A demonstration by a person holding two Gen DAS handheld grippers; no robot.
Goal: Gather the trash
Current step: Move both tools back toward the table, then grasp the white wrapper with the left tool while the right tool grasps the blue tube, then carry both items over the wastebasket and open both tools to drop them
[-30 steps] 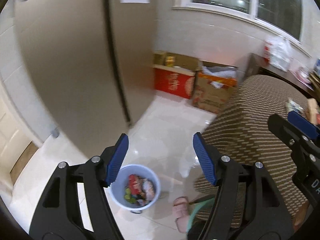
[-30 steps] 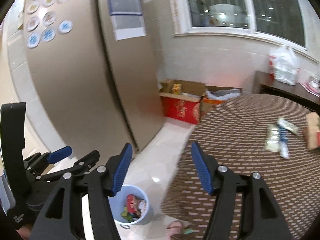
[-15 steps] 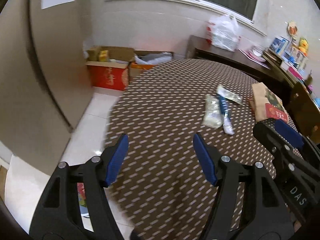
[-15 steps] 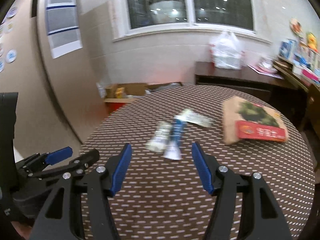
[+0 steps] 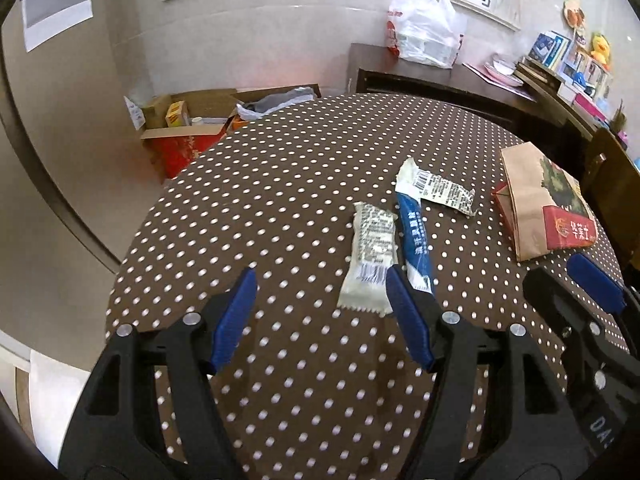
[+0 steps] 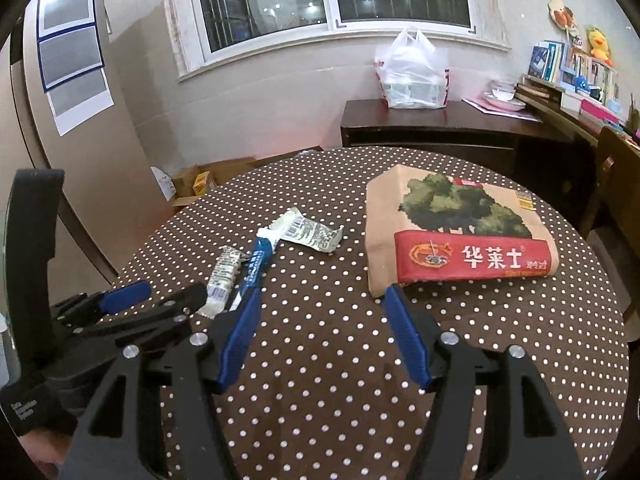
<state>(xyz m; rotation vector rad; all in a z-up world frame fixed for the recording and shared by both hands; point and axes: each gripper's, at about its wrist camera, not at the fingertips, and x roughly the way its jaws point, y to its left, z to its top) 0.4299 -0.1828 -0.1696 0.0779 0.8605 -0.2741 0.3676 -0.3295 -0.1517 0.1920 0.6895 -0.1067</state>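
On the round table with the brown dotted cloth (image 5: 280,208) lie three wrappers: a white one (image 5: 371,256) (image 6: 224,276), a blue and white one (image 5: 414,236) (image 6: 256,266) and a crumpled white one with a barcode (image 5: 442,188) (image 6: 310,232). A brown paper food bag with a red band (image 5: 540,204) (image 6: 452,236) lies to their right. My left gripper (image 5: 322,308) hovers open just before the white wrapper, holding nothing. My right gripper (image 6: 322,328) hangs open and empty above the cloth, near the bag's front edge.
Cardboard boxes (image 5: 188,128) stand on the floor behind the table, beside the fridge (image 6: 60,128). A dark sideboard (image 6: 432,124) under the window carries a white plastic bag (image 6: 412,72). Books and dishes fill the right side. A wooden chair (image 6: 612,184) stands at the table's right.
Both grippers have swung right, from the floor with the blue trash bin and the fridge, over the table. The wrappers and the paper bag have come close in front of them.
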